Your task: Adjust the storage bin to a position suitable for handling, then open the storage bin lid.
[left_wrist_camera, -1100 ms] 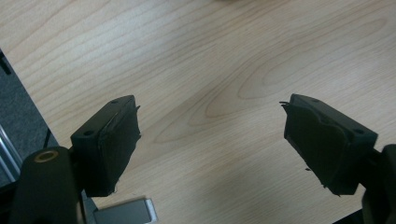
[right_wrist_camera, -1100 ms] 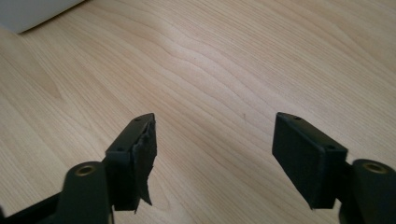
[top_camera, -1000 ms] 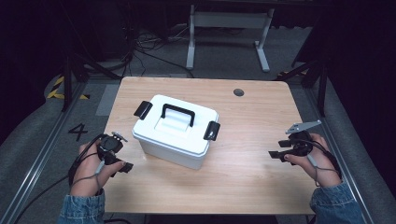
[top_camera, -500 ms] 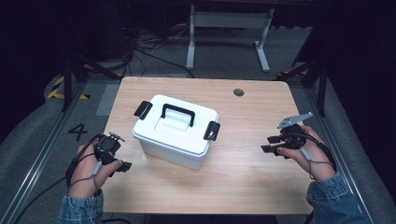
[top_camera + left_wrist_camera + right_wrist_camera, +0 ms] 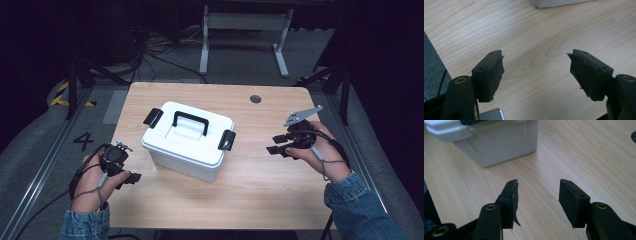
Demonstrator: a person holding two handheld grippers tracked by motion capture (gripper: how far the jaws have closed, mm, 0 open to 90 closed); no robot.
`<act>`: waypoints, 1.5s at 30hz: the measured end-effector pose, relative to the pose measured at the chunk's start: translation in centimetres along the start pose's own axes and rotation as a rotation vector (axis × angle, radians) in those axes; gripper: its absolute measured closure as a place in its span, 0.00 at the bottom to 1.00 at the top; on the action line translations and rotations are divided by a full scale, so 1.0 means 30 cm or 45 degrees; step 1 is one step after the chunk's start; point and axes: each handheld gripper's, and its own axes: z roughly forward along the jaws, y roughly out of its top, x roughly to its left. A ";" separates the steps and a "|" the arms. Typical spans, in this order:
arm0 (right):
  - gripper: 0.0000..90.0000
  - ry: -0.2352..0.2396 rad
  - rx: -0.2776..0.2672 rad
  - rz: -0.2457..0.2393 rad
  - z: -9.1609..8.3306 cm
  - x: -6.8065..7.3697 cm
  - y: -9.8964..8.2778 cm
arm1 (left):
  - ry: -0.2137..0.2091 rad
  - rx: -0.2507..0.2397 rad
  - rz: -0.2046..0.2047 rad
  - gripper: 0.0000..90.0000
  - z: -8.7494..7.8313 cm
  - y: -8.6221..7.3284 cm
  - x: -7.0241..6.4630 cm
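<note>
White lidded box [image 5: 187, 140], latches closed, mid-counter [image 5: 260, 185]. Right tool [image 5: 278, 143] has moved nearer the box; left tool [image 5: 131, 177] unmoved beside it. Both wide open, empty. Approach likely beginning.

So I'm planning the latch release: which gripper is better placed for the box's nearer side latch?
Probably right: the right gripper is open, pointing toward the black latch on the white box.

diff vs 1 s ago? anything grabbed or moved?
The right gripper moved in toward the white box and lifted a little, jaws open, holding nothing. The left gripper barely shifted, also open and holding nothing. Box and table unchanged; latches and lid untouched.
</note>
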 end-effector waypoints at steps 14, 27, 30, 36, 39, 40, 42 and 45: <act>0.59 0.072 -0.045 -0.073 0.015 0.059 0.169 | -0.008 -0.004 0.002 0.30 0.000 0.002 0.007; 0.59 0.153 -0.085 -0.142 0.092 0.135 0.363 | -0.004 -0.044 -0.002 0.29 -0.007 -0.016 0.015; 0.59 0.158 -0.088 -0.156 0.116 0.147 0.397 | -0.010 -0.050 -0.001 0.29 -0.008 -0.018 0.014; 0.59 0.178 -0.077 -0.146 0.175 0.154 0.444 | -0.008 -0.055 0.004 0.29 -0.005 -0.013 0.013; 0.59 0.184 -0.071 -0.145 0.213 0.156 0.464 | -0.006 -0.055 0.007 0.29 -0.004 -0.012 0.014; 0.59 0.183 -0.066 -0.139 0.223 0.158 0.469 | -0.006 -0.057 0.005 0.29 -0.004 -0.011 0.015; 0.59 0.190 -0.054 -0.141 0.252 0.161 0.483 | -0.012 -0.061 -0.002 0.29 -0.003 -0.012 0.014; 0.60 0.201 -0.054 -0.133 0.282 0.164 0.501 | -0.015 -0.059 -0.002 0.29 -0.003 -0.011 0.015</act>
